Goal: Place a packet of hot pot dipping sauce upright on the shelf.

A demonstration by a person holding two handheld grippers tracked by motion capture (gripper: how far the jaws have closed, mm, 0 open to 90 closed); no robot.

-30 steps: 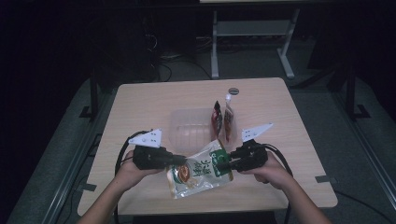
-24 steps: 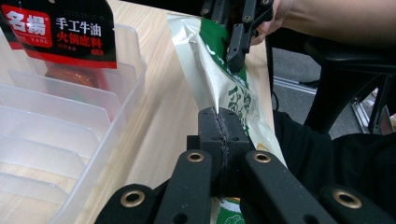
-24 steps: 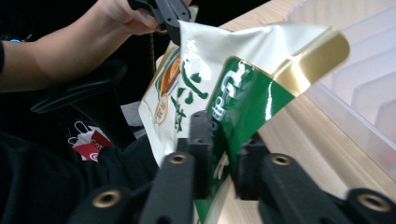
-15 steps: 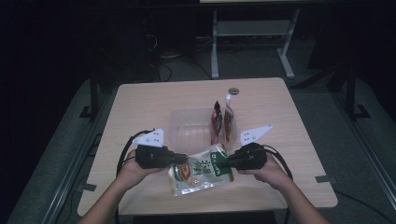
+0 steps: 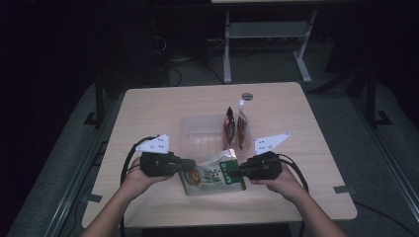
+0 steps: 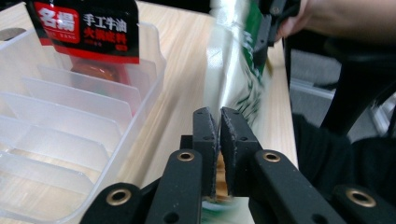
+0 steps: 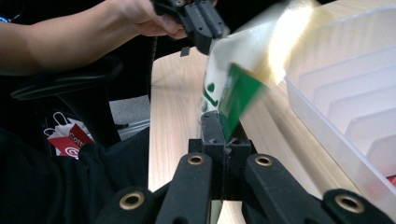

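A white and green snack bag (image 5: 212,174) hangs stretched between both grippers, just in front of the clear divided tray (image 5: 200,140). My left gripper (image 5: 189,165) is shut on the bag's left edge; in the left gripper view the jaws (image 6: 217,135) pinch the blurred bag (image 6: 236,70). My right gripper (image 5: 238,170) is shut on the bag's green right edge, as the right gripper view (image 7: 223,135) shows on the bag (image 7: 243,60). Two red sauce packets (image 5: 230,126) stand upright in the tray's right end.
A small round dark object (image 5: 247,95) lies near the table's far edge. The tray's slots (image 6: 70,121) left of the packets hold nothing. A red sauce packet (image 6: 88,28) stands in the tray's far slot. Bare tabletop (image 5: 148,113) lies left of the tray. A person's forearms come in from the near edge.
Both grippers stay shut on the bag. The bag has risen a little off the table and shifted slightly right; it is blurred with motion now.
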